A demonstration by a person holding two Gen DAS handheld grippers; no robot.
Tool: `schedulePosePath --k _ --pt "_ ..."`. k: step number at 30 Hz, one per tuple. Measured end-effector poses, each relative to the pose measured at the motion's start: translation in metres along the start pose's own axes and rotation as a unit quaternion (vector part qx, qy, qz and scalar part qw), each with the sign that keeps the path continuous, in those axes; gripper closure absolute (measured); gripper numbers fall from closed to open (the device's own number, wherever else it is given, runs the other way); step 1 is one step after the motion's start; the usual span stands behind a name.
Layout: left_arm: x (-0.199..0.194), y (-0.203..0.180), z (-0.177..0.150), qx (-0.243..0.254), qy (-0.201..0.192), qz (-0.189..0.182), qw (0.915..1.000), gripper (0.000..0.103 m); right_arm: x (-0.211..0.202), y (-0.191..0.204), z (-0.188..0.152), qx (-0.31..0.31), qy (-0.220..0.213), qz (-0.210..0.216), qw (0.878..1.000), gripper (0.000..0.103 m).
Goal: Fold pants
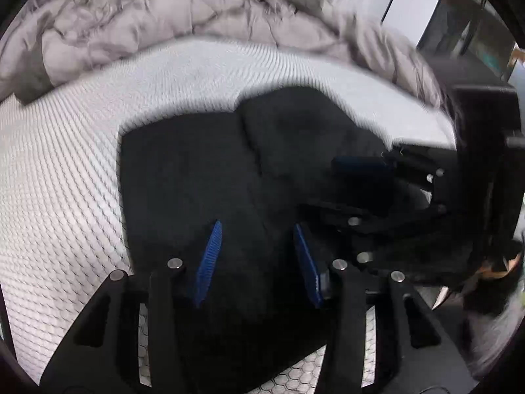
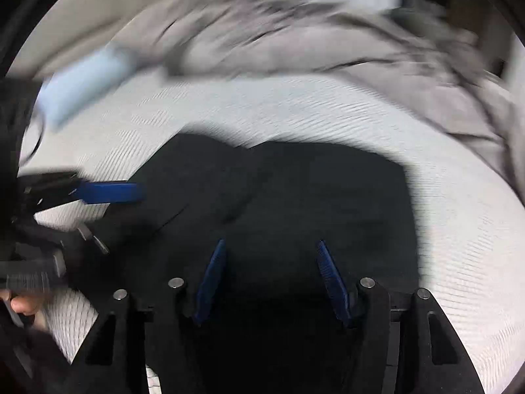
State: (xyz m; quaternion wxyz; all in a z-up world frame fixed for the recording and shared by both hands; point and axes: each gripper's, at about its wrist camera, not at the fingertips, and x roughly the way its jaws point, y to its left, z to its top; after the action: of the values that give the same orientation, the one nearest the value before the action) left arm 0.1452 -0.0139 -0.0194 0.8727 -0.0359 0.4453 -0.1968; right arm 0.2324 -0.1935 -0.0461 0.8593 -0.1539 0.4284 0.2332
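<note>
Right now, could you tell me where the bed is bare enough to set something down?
Bare mattress lies left of the pants, and a strip runs between them and the blanket. Both tongs crowd the pants' near side.

- Soft, even indoor light; no glare.
- Fisheye bending with black corners in both views.
- Right wrist view is heavily motion-blurred, especially the blanket (image 2: pixel 328 46).
- The black pants (image 1: pixel 203 177) swallow all detail.
</note>
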Motion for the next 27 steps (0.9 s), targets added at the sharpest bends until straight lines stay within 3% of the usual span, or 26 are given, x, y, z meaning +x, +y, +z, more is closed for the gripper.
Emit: schedulePosePath --k 1,3,5,7,10,12,14,16,18,22,27 --pt "0.000 0.004 -0.007 0.006 -0.008 -0.002 0.9999 0.068 0.013 0.008 -0.004 -0.023 0.018 -0.025 0.999 0.044" --pt "-0.012 0.006 -0.011 0.012 -0.012 0.000 0.9999 0.068 0.015 0.003 -0.012 -0.022 0.016 -0.036 0.999 0.042" --pt "-0.027 0.014 -0.018 -0.002 -0.017 0.037 0.9992 0.068 0.002 -0.019 -0.022 -0.005 0.013 -0.067 0.998 0.043" --pt "-0.040 0.019 -0.025 -0.027 -0.020 0.051 0.9981 0.068 -0.011 -0.033 -0.035 0.005 -0.004 -0.048 0.999 0.043" --pt "-0.058 0.007 -0.027 -0.022 -0.054 0.026 0.9980 0.064 -0.035 -0.019 -0.040 0.006 -0.037 -0.028 0.999 0.043" --pt "-0.050 -0.011 -0.031 0.005 -0.041 0.014 0.9990 0.059 -0.041 0.001 -0.039 -0.006 -0.049 0.002 0.999 0.043" --pt "-0.030 -0.023 -0.037 0.035 -0.013 0.025 0.9990 0.059 -0.029 0.026 -0.040 -0.026 -0.030 0.013 0.999 0.043" --pt "-0.024 -0.025 -0.045 0.062 -0.016 0.032 0.9974 0.059 -0.014 0.033 -0.046 -0.048 -0.010 -0.004 0.999 0.041" --pt "-0.028 -0.023 -0.048 0.060 -0.020 0.024 0.9977 0.059 -0.017 0.014 -0.054 -0.030 -0.007 -0.003 1.000 0.041" --pt "-0.037 -0.015 -0.054 0.053 -0.024 0.018 0.9981 0.059 -0.034 -0.019 -0.073 -0.015 -0.026 -0.002 1.000 0.042" --pt "-0.029 -0.012 -0.051 0.054 -0.022 0.025 0.9980 0.058 -0.036 -0.012 -0.079 -0.039 -0.033 -0.026 0.998 0.042"
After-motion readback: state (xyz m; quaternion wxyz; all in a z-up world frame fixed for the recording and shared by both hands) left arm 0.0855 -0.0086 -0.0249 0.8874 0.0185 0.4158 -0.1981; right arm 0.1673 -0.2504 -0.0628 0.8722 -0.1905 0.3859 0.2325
